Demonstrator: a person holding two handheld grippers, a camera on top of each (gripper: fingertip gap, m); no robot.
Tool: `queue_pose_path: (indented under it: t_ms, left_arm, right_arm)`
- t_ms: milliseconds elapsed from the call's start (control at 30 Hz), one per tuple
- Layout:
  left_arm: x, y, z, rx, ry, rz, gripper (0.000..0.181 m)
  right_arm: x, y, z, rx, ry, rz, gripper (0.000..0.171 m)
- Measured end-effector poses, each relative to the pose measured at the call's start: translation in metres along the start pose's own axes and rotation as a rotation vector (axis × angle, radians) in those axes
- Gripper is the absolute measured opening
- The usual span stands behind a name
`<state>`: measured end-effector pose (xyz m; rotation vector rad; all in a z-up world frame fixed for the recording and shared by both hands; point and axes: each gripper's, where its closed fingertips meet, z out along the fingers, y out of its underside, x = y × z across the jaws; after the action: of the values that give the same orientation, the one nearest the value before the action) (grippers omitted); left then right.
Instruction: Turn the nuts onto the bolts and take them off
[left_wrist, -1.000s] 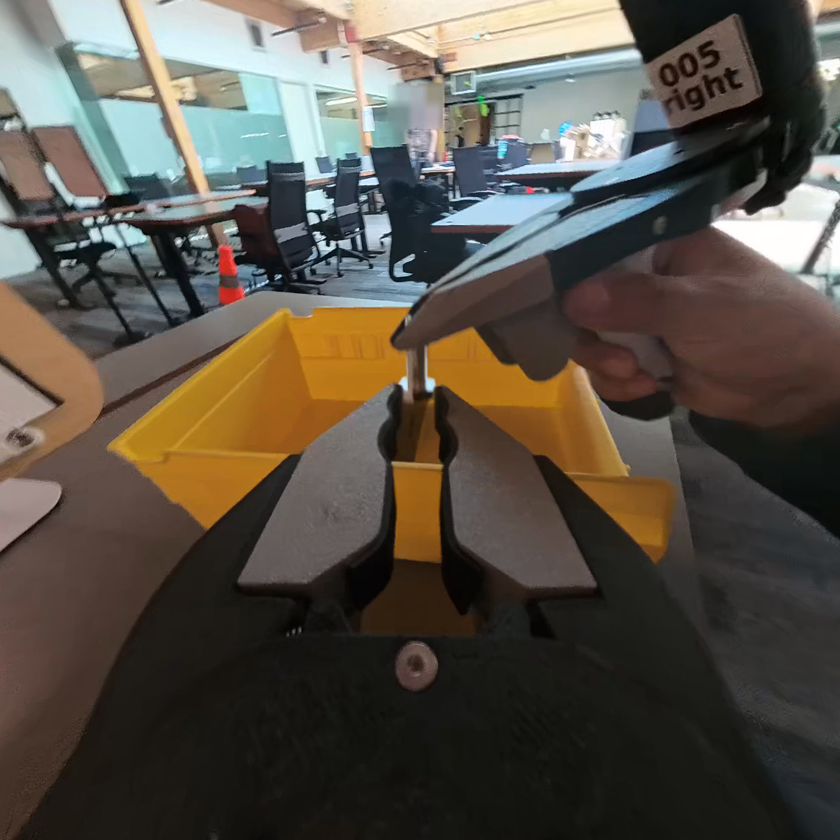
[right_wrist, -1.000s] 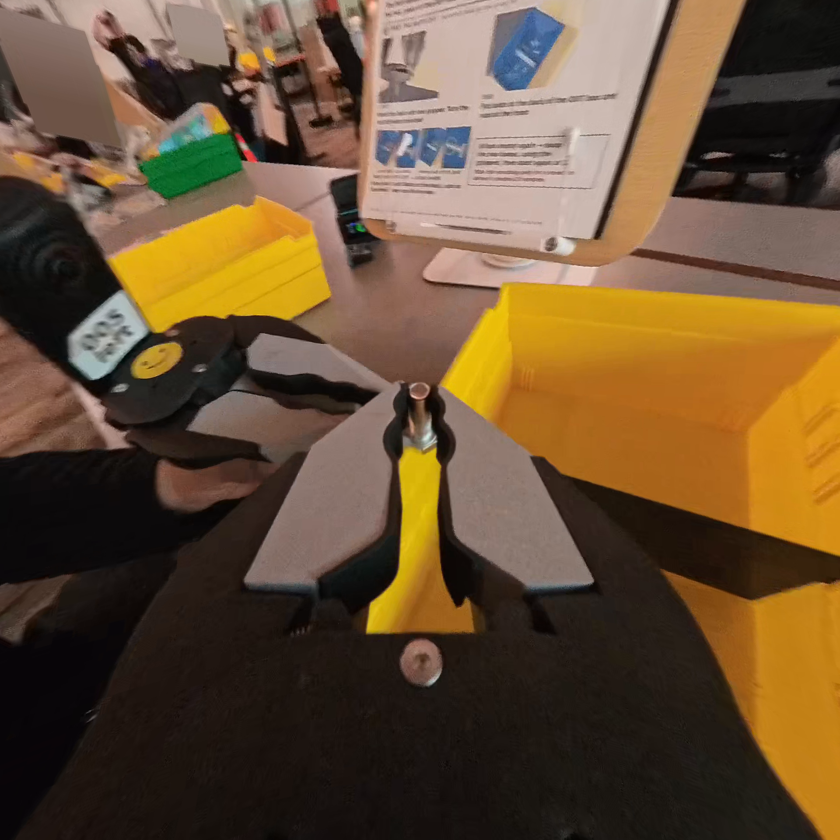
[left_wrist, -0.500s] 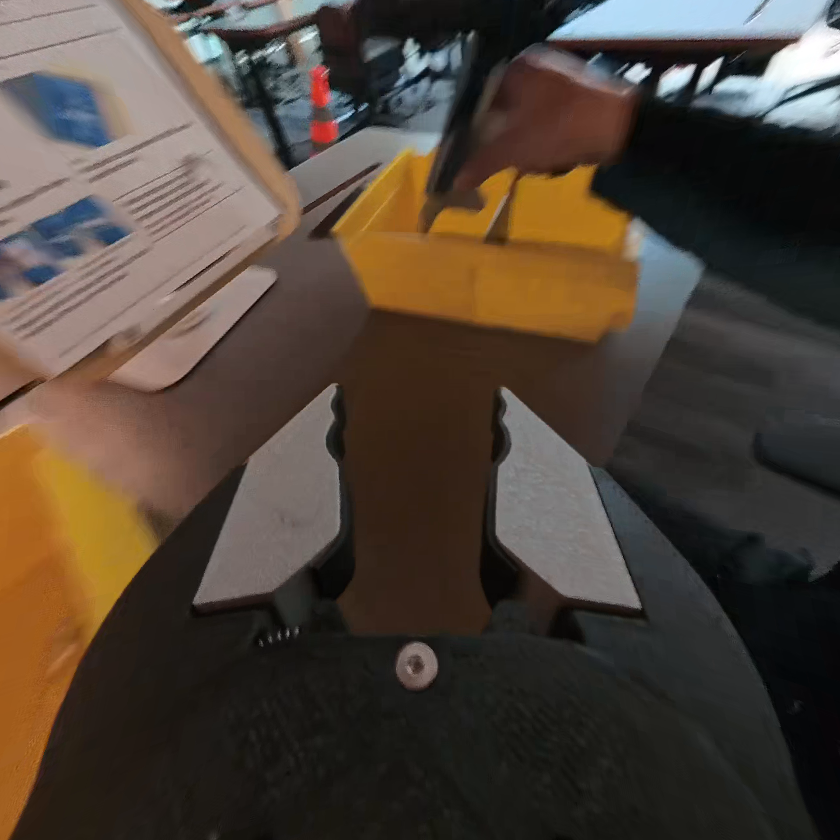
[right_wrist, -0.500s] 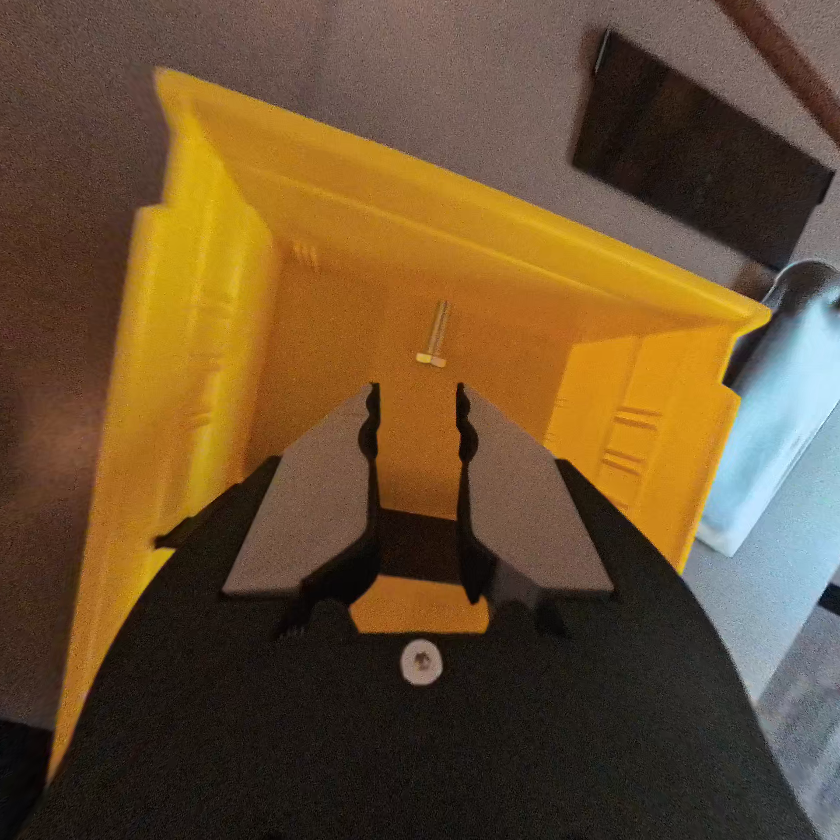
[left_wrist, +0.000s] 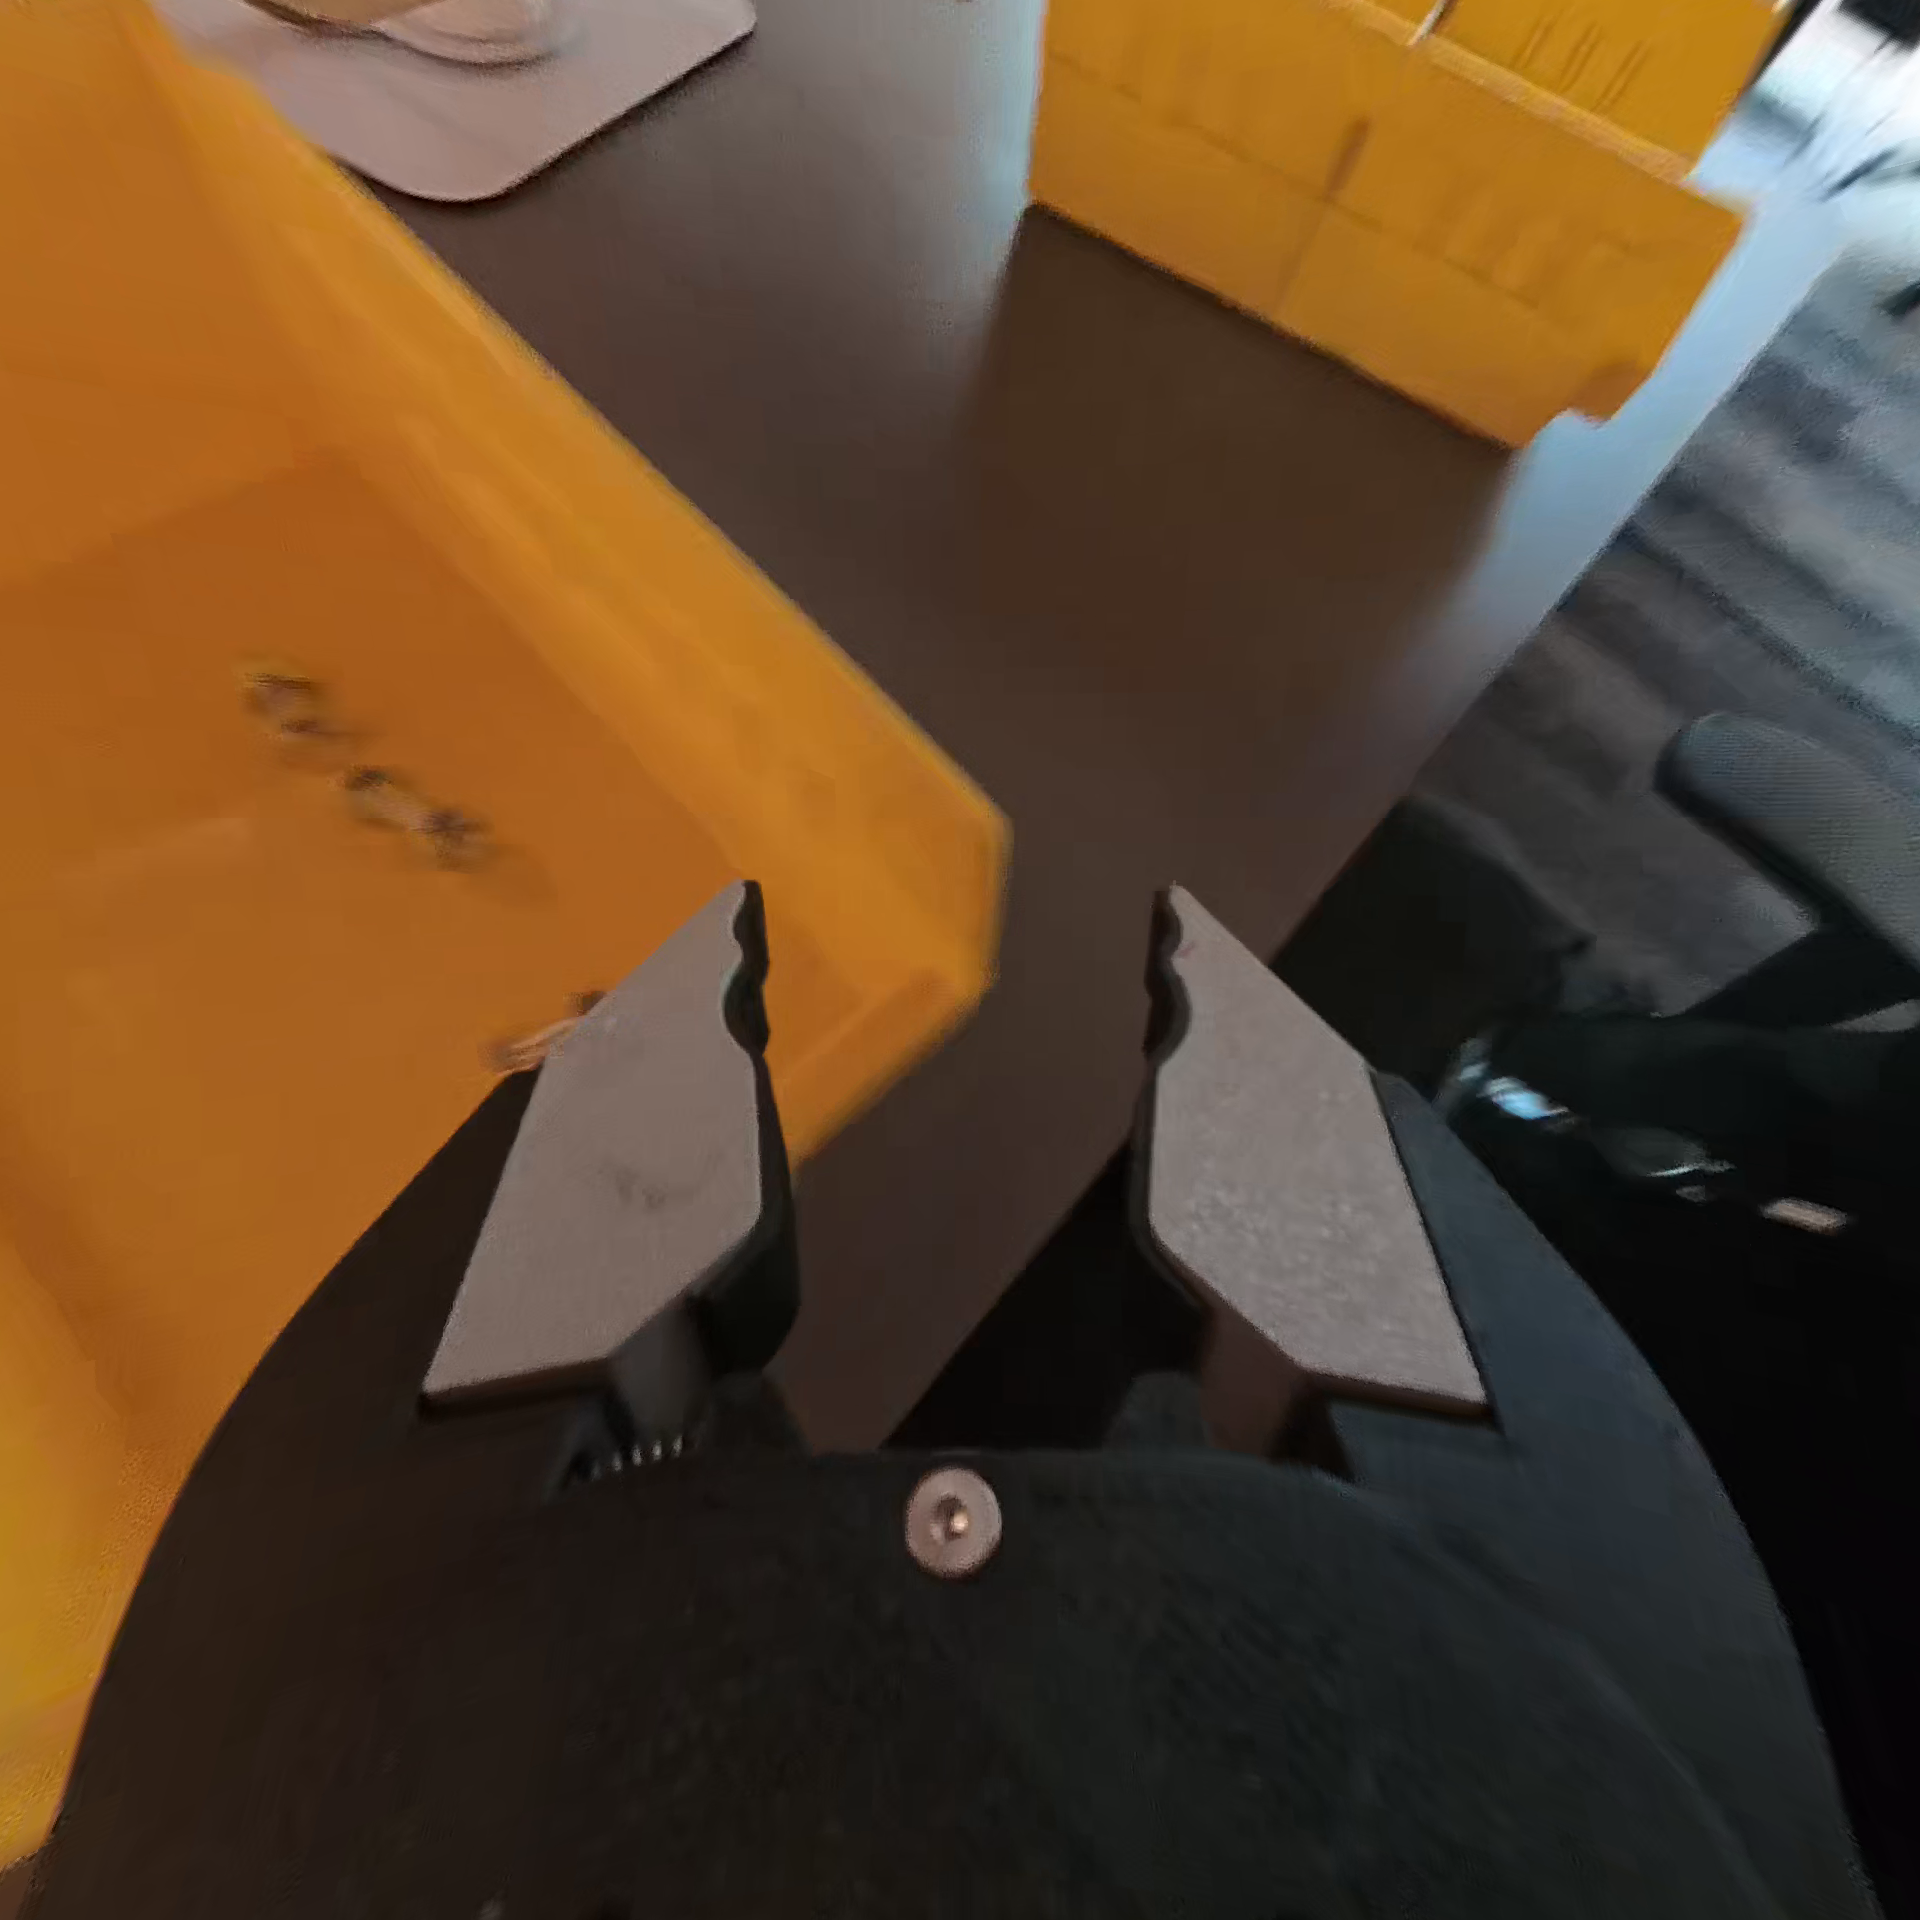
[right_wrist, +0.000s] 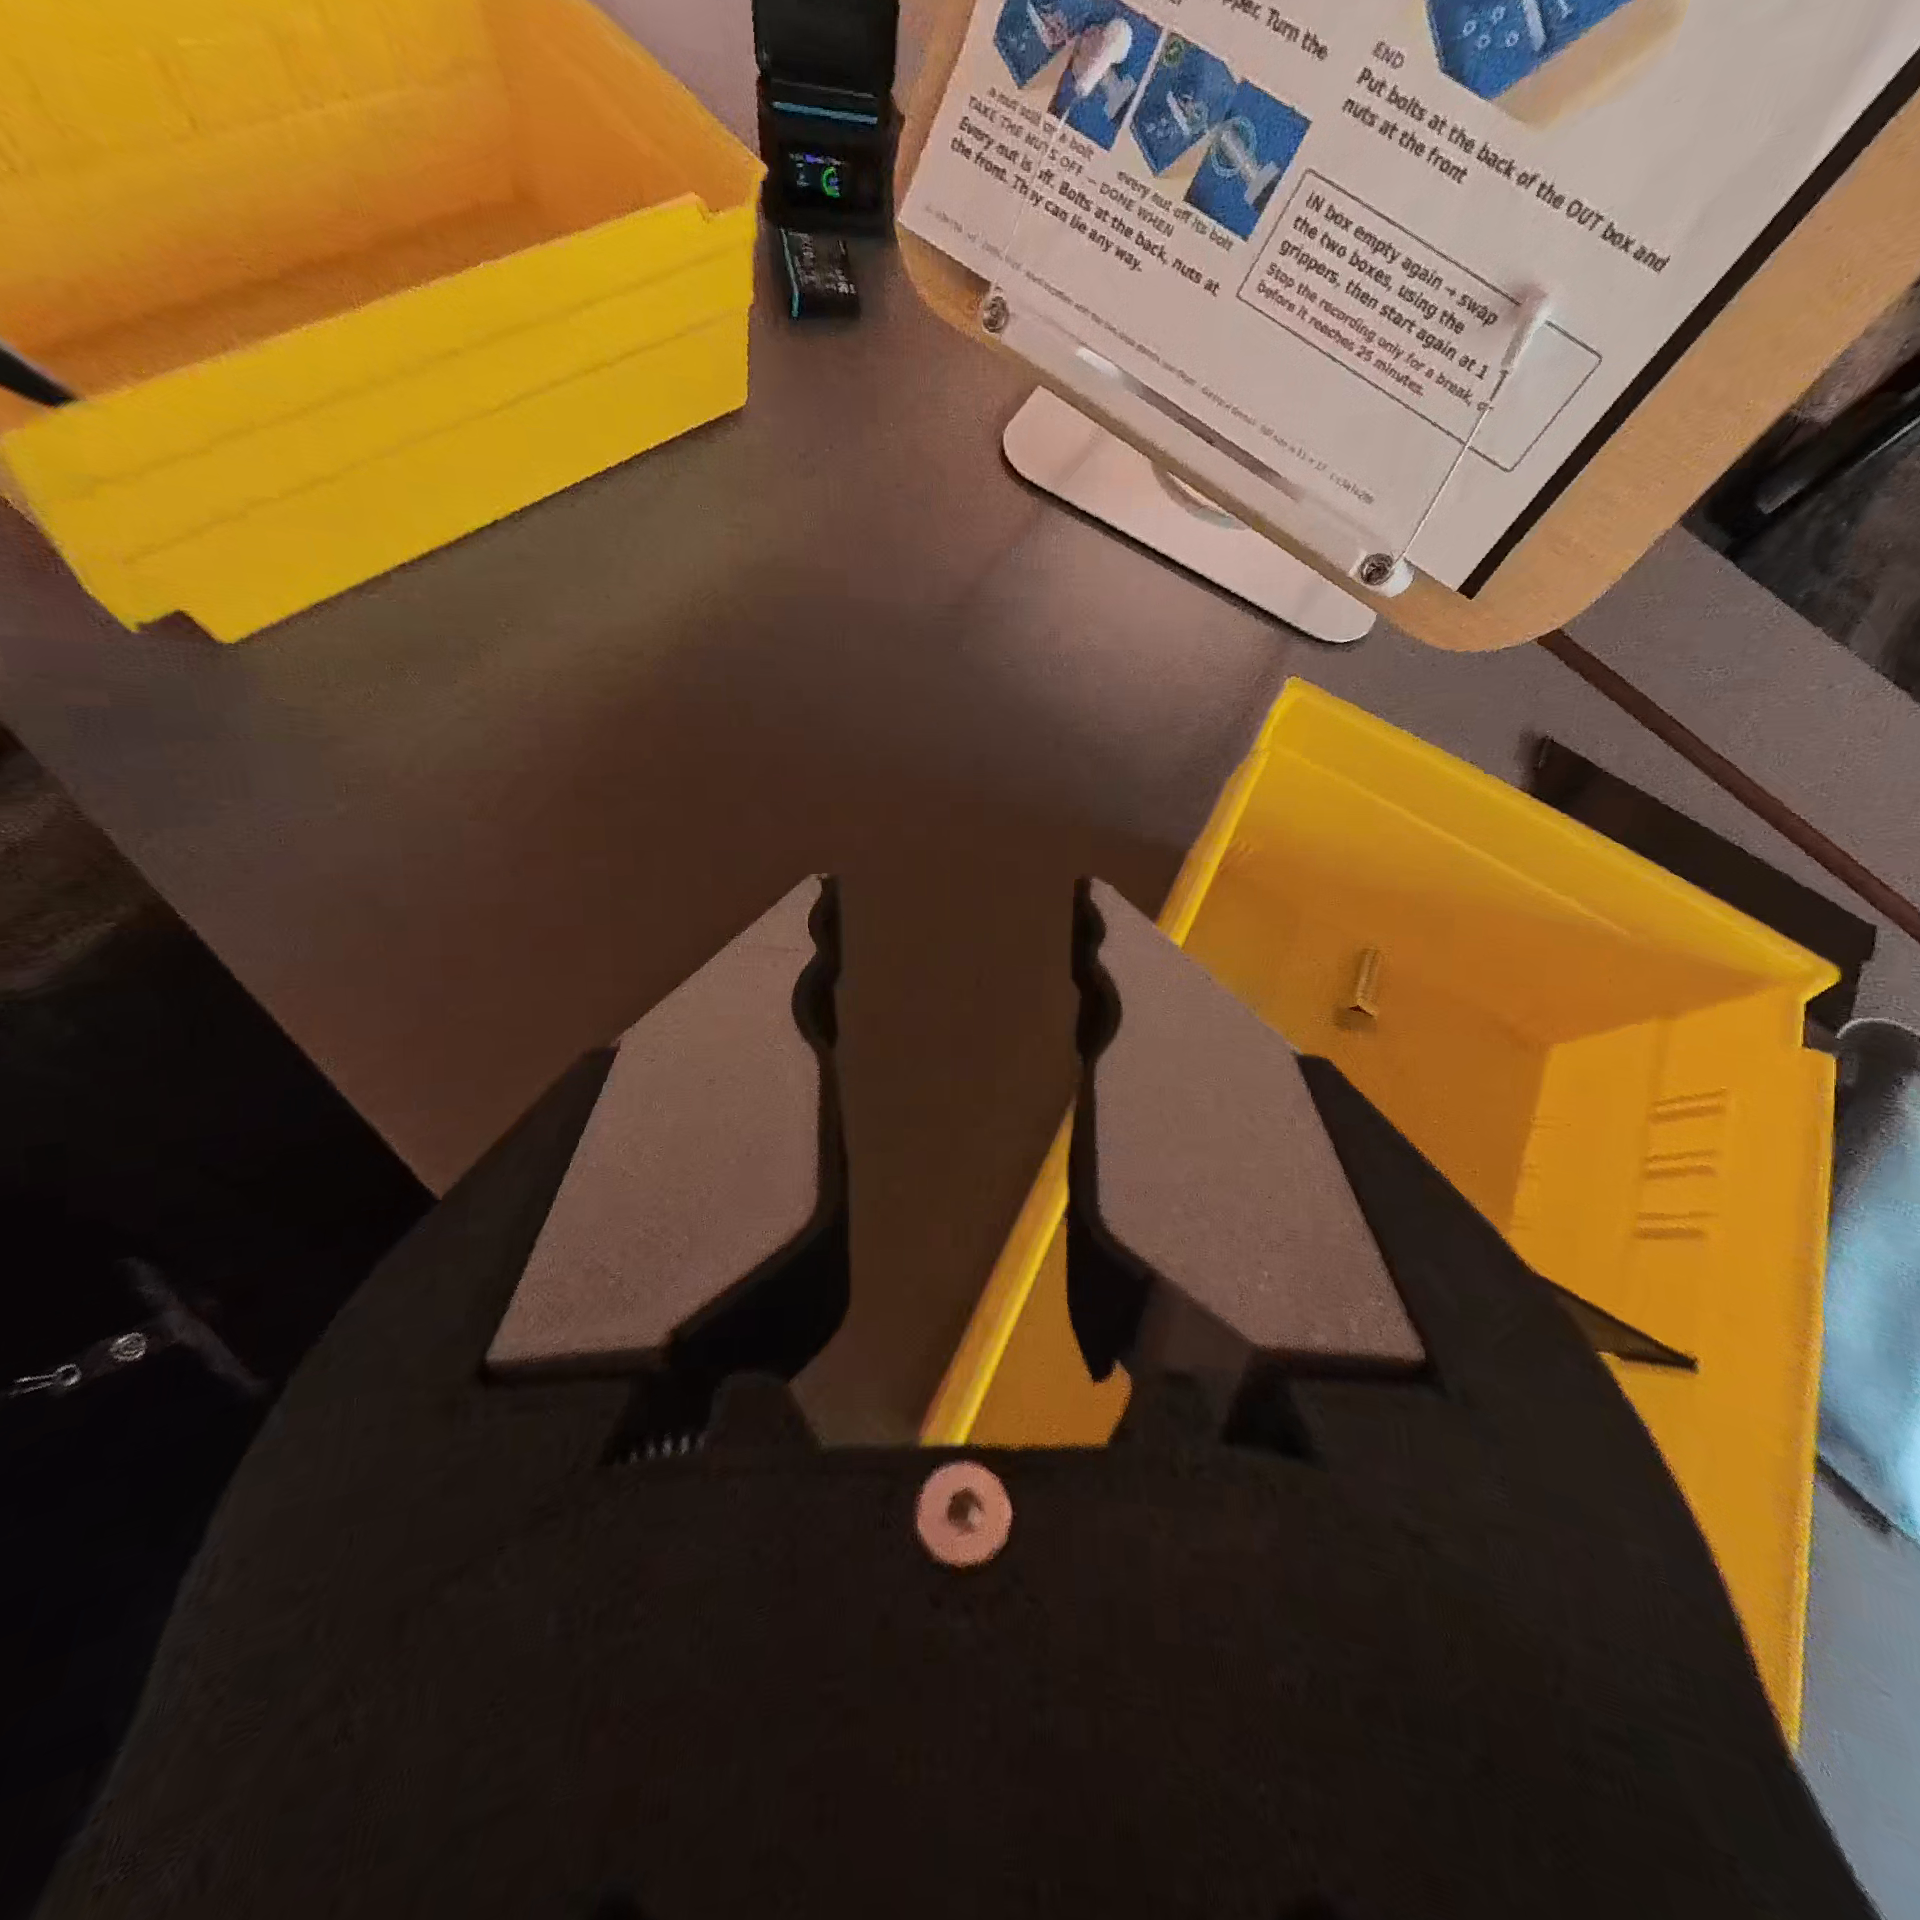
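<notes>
My left gripper (left_wrist: 956, 935) is open and empty, over the near corner of a yellow bin (left_wrist: 675, 623) on the left. Blurred small metal pieces (left_wrist: 364, 769) lie inside that bin. My right gripper (right_wrist: 956, 935) is open and empty, over the brown table (right_wrist: 831, 727) just left of a second yellow bin (right_wrist: 1507, 831). A single bolt (right_wrist: 1361, 987) lies on that bin's floor near its far wall. The first bin also shows in the right wrist view (right_wrist: 416, 436) at upper left, and the second in the left wrist view (left_wrist: 1351, 229) at upper right.
A wooden sign board with a printed sheet (right_wrist: 1351, 260) stands on a white base (right_wrist: 1143, 488) at the back between the bins. A small black device (right_wrist: 821, 177) stands left of it. A dark office chair (left_wrist: 1766, 831) is beyond the table's right edge. There is about 35 centimeters between the tips of the two grippers. The single bolt (right_wrist: 1361, 987) is about 25 centimeters from my right fingertips.
Both grippers, shut together on a bolt with a nut above the right bin, have opened. The bolt now lies in that bin. The left swung to the left bin; the right backed off.
</notes>
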<state>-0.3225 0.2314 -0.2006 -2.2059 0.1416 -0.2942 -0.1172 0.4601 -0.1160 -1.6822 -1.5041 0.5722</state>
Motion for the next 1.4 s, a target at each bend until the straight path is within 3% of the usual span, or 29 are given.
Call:
queue_pose_path:
  t_ms: [67, 133, 200, 300, 433, 567, 600, 667, 833, 967, 1033, 1133, 1267, 1400]
  left_arm:
    - [-0.041, -0.009, -0.021, -0.009, -0.130, 0.029, 0.056]
    - [-0.061, -0.020, -0.031, -0.027, -0.120, -0.004, 0.054]
    - [-0.070, -0.010, -0.022, -0.180, -0.061, 0.046, 0.051]
    - [-0.087, 0.014, -0.004, -0.412, -0.046, 0.357, 0.036]
    - [-0.092, 0.047, 0.011, -0.641, 0.052, 0.631, 0.037]
    - [-0.110, 0.070, 0.023, -0.828, 0.037, 0.709, 0.026]
    - [-0.112, 0.068, 0.025, -0.818, 0.034, 0.711, 0.017]
    - [-0.112, 0.067, 0.026, -0.820, 0.045, 0.720, 0.016]
    - [-0.110, 0.033, 0.026, -0.618, -0.026, 0.656, 0.015]
    - [-0.086, -0.062, 0.011, -0.212, -0.096, 0.467, 0.015]
    - [-0.046, -0.108, 0.006, -0.044, -0.044, 0.375, 0.015]
    - [0.038, -0.152, 0.023, 0.087, 0.112, 0.299, 0.014]
    - [0.139, -0.171, 0.078, 0.174, 0.358, 0.244, 0.015]
    - [0.189, -0.172, 0.129, 0.194, 0.542, 0.190, 0.015]
  right_arm:
    - [-0.013, -0.004, -0.007, 0.024, -0.009, -0.018, 0.042]
    - [-0.027, -0.004, -0.012, 0.037, -0.037, -0.023, 0.042]
    - [-0.039, -0.004, -0.013, 0.049, -0.067, -0.035, 0.043]
    - [-0.055, -0.001, -0.012, 0.069, -0.138, -0.043, 0.043]
    - [-0.062, 0.011, -0.008, 0.060, -0.222, 0.006, 0.044]
    - [-0.061, 0.018, -0.011, 0.070, -0.237, 0.022, 0.045]
    - [-0.061, 0.018, -0.014, 0.078, -0.242, 0.023, 0.045]
    - [-0.060, 0.017, -0.019, 0.098, -0.241, 0.023, 0.044]
    - [-0.058, 0.024, -0.028, 0.122, -0.247, 0.023, 0.043]
    - [-0.062, 0.027, -0.029, 0.162, -0.301, 0.053, 0.042]
    - [-0.074, 0.022, -0.029, 0.202, -0.368, 0.064, 0.042]
    - [-0.092, 0.002, -0.030, 0.310, -0.442, 0.057, 0.043]
    - [-0.094, -0.027, -0.043, 0.478, -0.448, 0.033, 0.041]
    - [-0.065, -0.024, -0.059, 0.539, -0.407, 0.076, 0.041]
